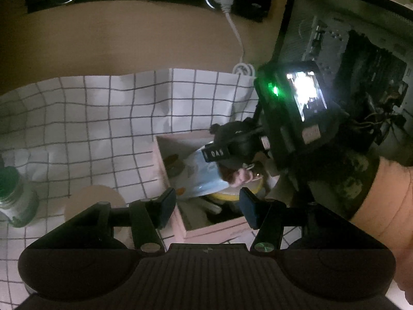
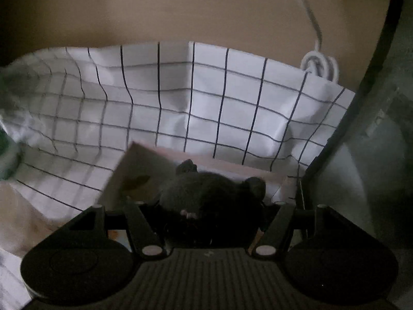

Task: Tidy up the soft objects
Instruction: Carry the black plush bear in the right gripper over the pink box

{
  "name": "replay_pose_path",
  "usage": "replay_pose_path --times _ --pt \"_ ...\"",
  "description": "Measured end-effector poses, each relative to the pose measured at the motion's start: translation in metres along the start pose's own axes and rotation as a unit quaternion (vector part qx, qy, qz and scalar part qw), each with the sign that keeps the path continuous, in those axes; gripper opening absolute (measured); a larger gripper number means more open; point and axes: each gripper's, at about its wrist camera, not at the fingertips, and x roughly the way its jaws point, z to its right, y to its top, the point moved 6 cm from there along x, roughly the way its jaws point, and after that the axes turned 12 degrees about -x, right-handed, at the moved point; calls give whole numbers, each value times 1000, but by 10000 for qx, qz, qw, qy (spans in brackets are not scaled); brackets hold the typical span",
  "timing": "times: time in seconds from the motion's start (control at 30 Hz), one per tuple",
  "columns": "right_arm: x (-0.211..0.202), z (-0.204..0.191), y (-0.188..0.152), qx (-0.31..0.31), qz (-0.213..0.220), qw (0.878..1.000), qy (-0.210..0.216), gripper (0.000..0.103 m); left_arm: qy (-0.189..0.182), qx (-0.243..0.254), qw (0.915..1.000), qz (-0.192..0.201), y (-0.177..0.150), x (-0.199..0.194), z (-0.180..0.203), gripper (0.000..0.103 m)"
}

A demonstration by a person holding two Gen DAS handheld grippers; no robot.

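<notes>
Left gripper [image 1: 207, 208] hovers over the near edge of the pink box [image 1: 219, 228], jaws apart and holding nothing. Right gripper [image 2: 210, 222] sits above the same box, jaws clamped on the black plush toy [image 2: 214, 196]. Inside the box, a light blue soft item [image 1: 200, 178] lies over something yellow [image 1: 227, 195]. The box rests on the checked cloth [image 1: 103, 118] covering the surface.

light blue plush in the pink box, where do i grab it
Likely the near rounded end of the light blue plush, from above with the left gripper: the pink box walls bar side approaches, and the right gripper holding the dark plush covers its far end.
</notes>
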Motion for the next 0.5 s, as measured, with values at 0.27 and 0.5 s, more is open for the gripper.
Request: replay_pose_path --times 0.27,0.5 --pt "-28 -9 -6 -222 500 9984 175 71 69 -151 9998 -139 -1 12 -7 59" --pt "-46 2 -26 174 642 9971 373 72 -70 -629 9970 448 27 10 -12 59"
